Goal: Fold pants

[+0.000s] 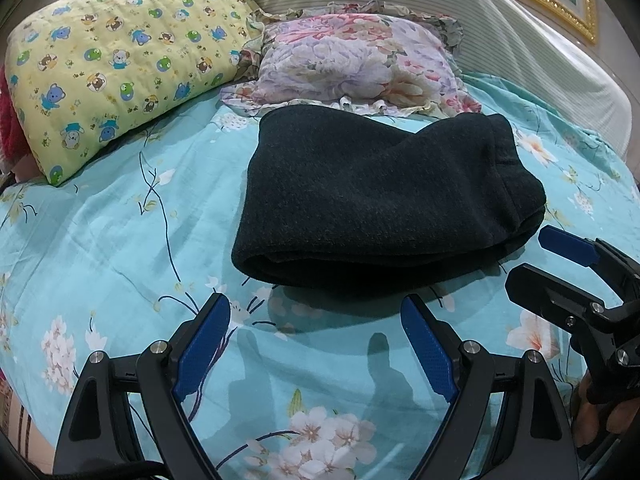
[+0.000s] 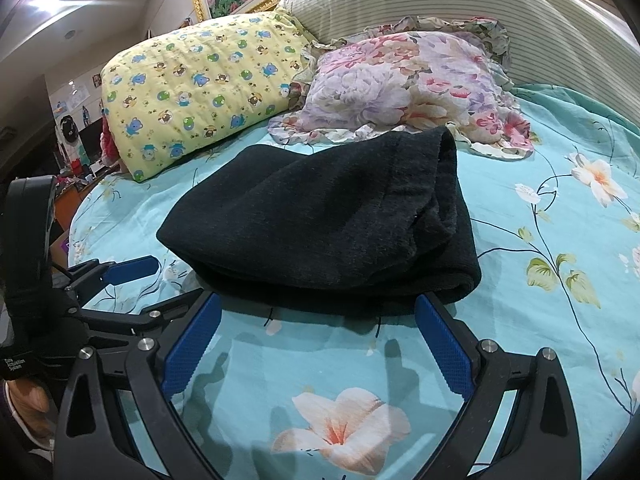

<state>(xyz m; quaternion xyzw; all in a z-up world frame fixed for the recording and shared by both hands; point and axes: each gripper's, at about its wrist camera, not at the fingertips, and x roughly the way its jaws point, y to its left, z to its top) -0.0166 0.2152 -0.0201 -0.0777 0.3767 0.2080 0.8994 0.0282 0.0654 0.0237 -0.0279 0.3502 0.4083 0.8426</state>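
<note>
The dark pants (image 1: 376, 196) lie folded into a thick rectangular bundle on the turquoise floral bedsheet (image 1: 120, 248); they also show in the right wrist view (image 2: 320, 224). My left gripper (image 1: 316, 312) is open and empty, just short of the bundle's near folded edge. My right gripper (image 2: 320, 312) is open and empty, its fingertips right at the bundle's near edge. The right gripper also shows at the right of the left wrist view (image 1: 536, 256), beside the bundle's right end. The left gripper shows at the left of the right wrist view (image 2: 168, 280).
A yellow bear-print pillow (image 1: 120, 68) lies at the back left. A floral ruffled pillow (image 1: 352, 60) lies just behind the pants. A striped headboard cushion (image 1: 520, 40) and gold-framed pictures stand behind. The bed edge curves away at the left (image 2: 76, 216).
</note>
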